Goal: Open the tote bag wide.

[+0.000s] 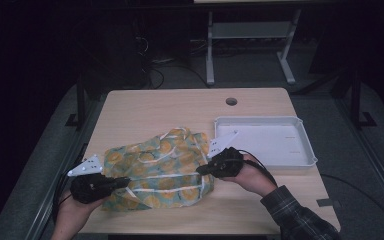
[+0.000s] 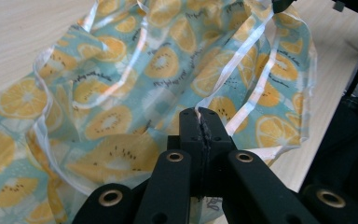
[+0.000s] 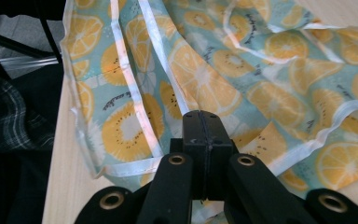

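Note:
A teal cloth bag [image 1: 160, 169] printed with orange and kiwi slices and trimmed in white lies crumpled on the wooden table [image 1: 180, 107]. My left gripper [image 1: 125, 182] is at the bag's left edge, shut on the fabric. In the left gripper view its jaws [image 2: 203, 117] pinch the bag [image 2: 135, 84] along a white trim. My right gripper [image 1: 201, 170] is at the bag's right edge, also shut on the cloth. The right gripper view has its jaws [image 3: 205, 122] closed over the bag [image 3: 223, 79] near a hem.
A white plastic tray [image 1: 305, 145] rests on the right half of the table, just behind my right hand. A round cable hole [image 1: 231, 101] sits near the far edge. The person's plaid sleeve [image 1: 300, 217] comes in at the lower right.

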Tool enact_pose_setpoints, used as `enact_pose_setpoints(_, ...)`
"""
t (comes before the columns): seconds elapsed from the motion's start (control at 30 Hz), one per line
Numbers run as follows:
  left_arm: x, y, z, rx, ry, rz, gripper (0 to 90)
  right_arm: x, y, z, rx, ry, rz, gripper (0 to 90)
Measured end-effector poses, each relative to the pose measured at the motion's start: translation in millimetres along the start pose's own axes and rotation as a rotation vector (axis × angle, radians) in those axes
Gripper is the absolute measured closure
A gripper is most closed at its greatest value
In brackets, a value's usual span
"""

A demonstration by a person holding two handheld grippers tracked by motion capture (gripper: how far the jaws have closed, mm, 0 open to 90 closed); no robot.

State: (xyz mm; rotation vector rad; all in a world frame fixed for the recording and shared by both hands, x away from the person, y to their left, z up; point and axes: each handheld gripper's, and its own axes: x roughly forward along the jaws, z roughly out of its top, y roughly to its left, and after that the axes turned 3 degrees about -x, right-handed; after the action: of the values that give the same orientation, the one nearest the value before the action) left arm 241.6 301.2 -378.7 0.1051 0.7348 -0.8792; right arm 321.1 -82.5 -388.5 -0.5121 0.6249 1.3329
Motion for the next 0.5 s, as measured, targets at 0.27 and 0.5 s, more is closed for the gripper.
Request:
enact_pose_setpoints(0.27, 3.2, -5.0, -9.6, -0.006, 0.029, -0.017, 89.2, 5.0, 9.3, -6.3, -0.012, 0.027, 0.020, 89.7)
enact_pose_setpoints(0.5, 5.7, -10.6, -18.0, 0.001, 0.059, -0.031, 89.2, 8.5, 14.6, -11.7, -0.027, 0.045, 0.036, 89.7)
